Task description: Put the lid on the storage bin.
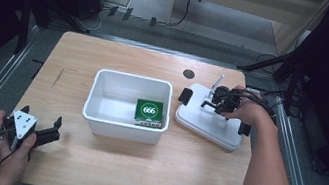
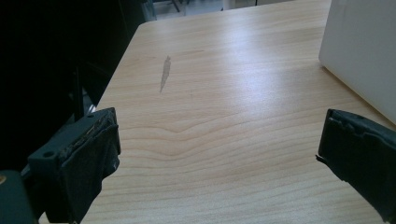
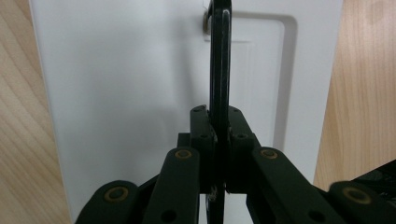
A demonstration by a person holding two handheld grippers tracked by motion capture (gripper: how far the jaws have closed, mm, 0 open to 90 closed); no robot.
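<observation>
The right gripper (image 3: 219, 140) is clamped on the black handle (image 3: 220, 60) of the white lid (image 1: 208, 120), which lies on the table (image 1: 139, 169) just right of the white bin (image 1: 127, 104). The left gripper (image 1: 46, 134) rests open and empty near the bin's left. The lid pick-up seems in hand; next, the person likely must lift it level and centre it over the bin holding 1 green box (image 1: 149, 113).

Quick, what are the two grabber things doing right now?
Left hand-held gripper: open, holding nothing, above the table.
Right hand-held gripper: closed on the black handle of the white lid.
</observation>
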